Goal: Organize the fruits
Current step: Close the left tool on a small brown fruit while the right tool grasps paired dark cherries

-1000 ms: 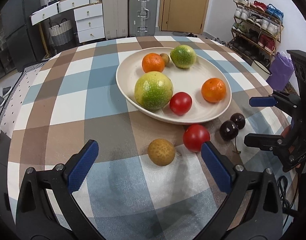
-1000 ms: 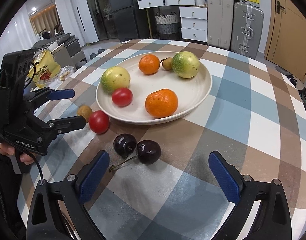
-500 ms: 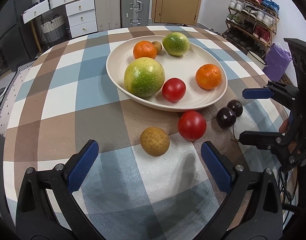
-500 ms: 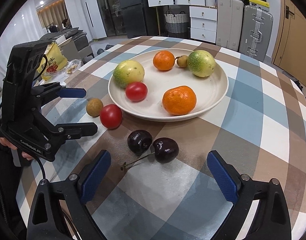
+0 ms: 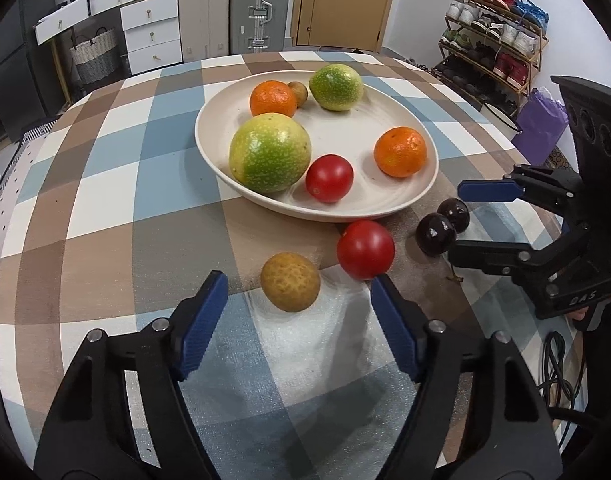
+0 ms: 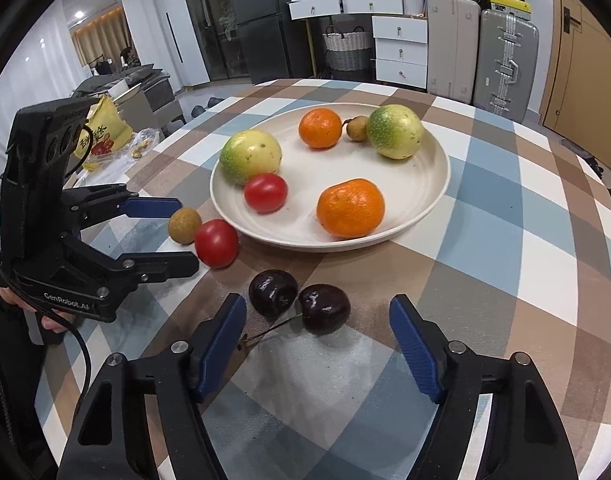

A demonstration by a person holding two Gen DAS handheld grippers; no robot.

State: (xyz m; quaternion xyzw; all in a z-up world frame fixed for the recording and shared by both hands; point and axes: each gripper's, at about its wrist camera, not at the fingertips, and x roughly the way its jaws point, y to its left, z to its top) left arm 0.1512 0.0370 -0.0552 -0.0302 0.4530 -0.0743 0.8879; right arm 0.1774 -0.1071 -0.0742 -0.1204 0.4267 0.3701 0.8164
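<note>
On the counter, the plate holds six fruits; before it lie a longan, tomato and, apparently touching, two cherries.

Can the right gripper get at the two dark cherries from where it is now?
Probably yes: the cherries lie on bare cloth just ahead of the right gripper, whose jaws are closing, nothing between.
</note>
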